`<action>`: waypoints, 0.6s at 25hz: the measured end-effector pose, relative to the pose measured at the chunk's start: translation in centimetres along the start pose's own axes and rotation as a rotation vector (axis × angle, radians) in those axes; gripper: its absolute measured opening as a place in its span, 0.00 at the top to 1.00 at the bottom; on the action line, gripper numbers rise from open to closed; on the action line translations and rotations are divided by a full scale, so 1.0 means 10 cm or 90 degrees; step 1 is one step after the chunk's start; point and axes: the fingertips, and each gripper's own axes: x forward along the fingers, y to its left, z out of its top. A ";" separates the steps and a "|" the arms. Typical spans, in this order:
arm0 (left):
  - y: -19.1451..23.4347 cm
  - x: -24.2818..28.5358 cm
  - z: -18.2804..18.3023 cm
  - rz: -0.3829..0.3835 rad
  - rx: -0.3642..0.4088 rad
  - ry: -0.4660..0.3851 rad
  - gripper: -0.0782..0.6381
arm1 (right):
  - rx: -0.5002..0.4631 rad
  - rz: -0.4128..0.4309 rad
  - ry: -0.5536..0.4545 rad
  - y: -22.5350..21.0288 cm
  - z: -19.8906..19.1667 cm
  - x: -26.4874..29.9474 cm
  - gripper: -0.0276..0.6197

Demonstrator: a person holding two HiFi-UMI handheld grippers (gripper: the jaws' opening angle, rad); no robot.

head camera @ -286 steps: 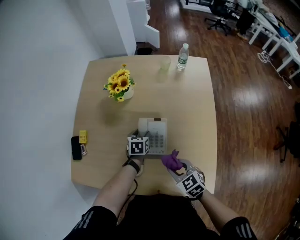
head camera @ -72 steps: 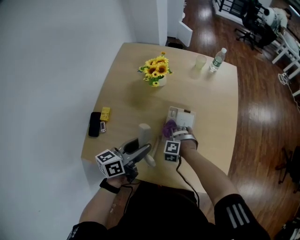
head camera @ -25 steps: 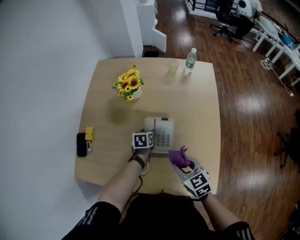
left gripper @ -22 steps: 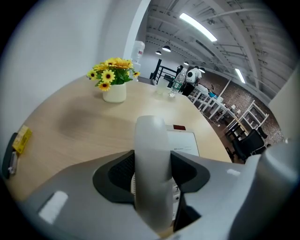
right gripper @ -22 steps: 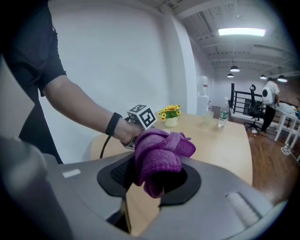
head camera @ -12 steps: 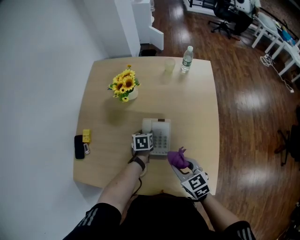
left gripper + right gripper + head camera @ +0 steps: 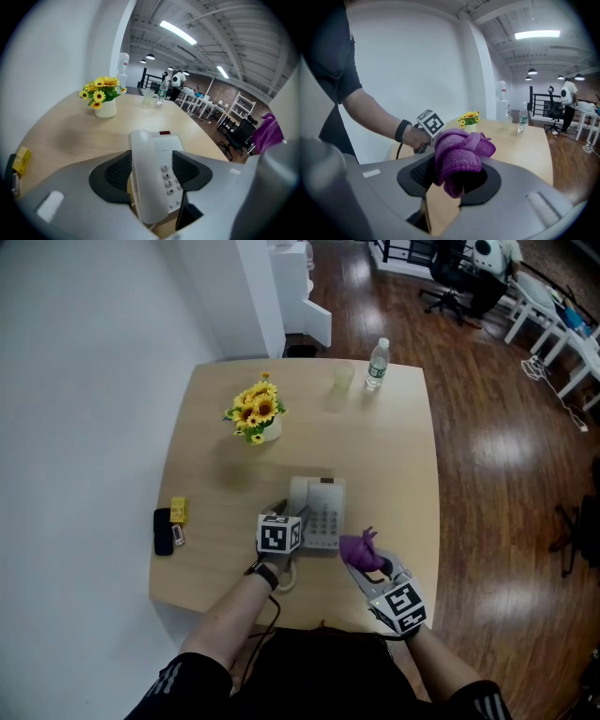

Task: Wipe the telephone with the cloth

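- Head view: I am looking down on a light wooden table (image 7: 398, 460) with the white telephone (image 7: 323, 514) sitting near the front edge, about mid-width.
- My left gripper (image 7: 292, 514) is reaching onto the telephone's left side, where the handset (image 7: 299, 491) is lying.
- My right gripper (image 7: 369, 562) is hovering just right of the telephone and nearer to me, with the purple cloth (image 7: 359, 547) bunched at its tip, close to the telephone's front right corner; I cannot tell whether it is touching.
- Further back, a pot of sunflowers (image 7: 255, 412), a clear cup (image 7: 343, 377) and a water bottle (image 7: 377, 364) are standing; a black case (image 7: 163, 532) and a small yellow item (image 7: 178, 511) are lying by the left edge.
- Left gripper view: the jaws are closing narrowly round the handset, one pad on each long side, while the handset is resting along the telephone beside the keypad.
- Right gripper view: the jaws are clamping the cloth, which is bulging up and out between the pads; beyond it, the left gripper's marker cube (image 7: 431, 123) is showing.
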 end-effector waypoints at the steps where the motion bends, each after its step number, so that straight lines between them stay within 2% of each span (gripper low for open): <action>1: -0.05 -0.13 0.05 -0.022 0.006 -0.023 0.52 | 0.001 -0.001 -0.011 0.01 0.06 -0.03 0.74; 5: -0.21 -0.75 0.16 -0.116 0.038 -0.114 0.52 | 0.018 0.010 -0.061 0.13 0.31 -0.17 0.74; 9: -0.30 -1.43 0.11 -0.205 0.070 -0.170 0.52 | 0.047 0.020 -0.108 0.33 0.51 -0.34 0.74; 15: -0.27 -2.35 -0.09 -0.263 0.084 -0.245 0.52 | 0.082 0.000 -0.146 0.65 0.59 -0.63 0.74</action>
